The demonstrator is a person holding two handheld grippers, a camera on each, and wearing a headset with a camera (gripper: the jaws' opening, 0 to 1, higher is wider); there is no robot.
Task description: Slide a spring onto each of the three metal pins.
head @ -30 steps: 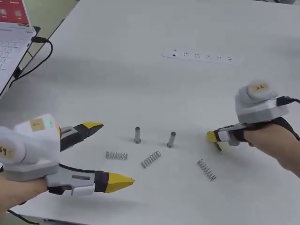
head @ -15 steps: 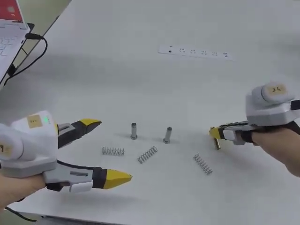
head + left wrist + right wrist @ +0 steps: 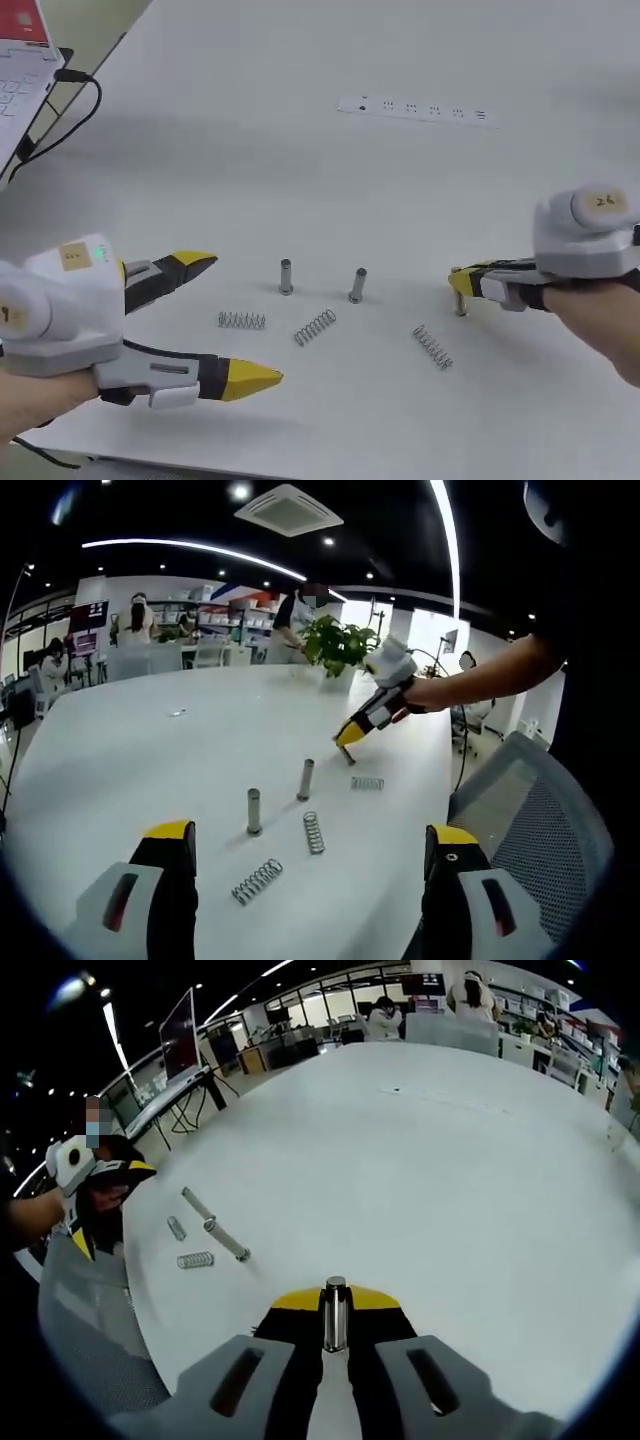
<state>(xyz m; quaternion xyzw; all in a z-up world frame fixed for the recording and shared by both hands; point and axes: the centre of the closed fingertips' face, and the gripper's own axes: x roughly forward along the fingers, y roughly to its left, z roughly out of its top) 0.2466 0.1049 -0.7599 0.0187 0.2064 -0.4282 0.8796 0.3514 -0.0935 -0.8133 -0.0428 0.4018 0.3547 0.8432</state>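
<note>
White table (image 3: 300, 180) across the head view, with a white power strip (image 3: 415, 110) at 12 o'clock and a laptop (image 3: 20, 70) with a black cable (image 3: 75, 78) at 10 o'clock. Yellow-tipped left gripper (image 3: 247, 319) at 8 o'clock, jaws spread wide and gripping nothing. In the left gripper view, springs and upright pins out ahead of the open jaws, untouched. Right gripper (image 3: 460, 282) at 3 o'clock, jaws closed narrow on the third pin (image 3: 461, 304), clamped between the two yellow tips in the right gripper view. In the head view, that pin hanging down from the tips, lower end close to the table, contact not clear. Two more metal pins upright on the table just below centre, near each other but apart and both bare: left pin (image 3: 286, 277) and right pin (image 3: 358, 285). Three springs flat on the table, none on a pin: left spring (image 3: 242, 321) at 7 o'clock of the left pin, middle spring (image 3: 315, 328) at 5 o'clock of it, right spring (image 3: 433, 347) at 7 o'clock of the held pin
</note>
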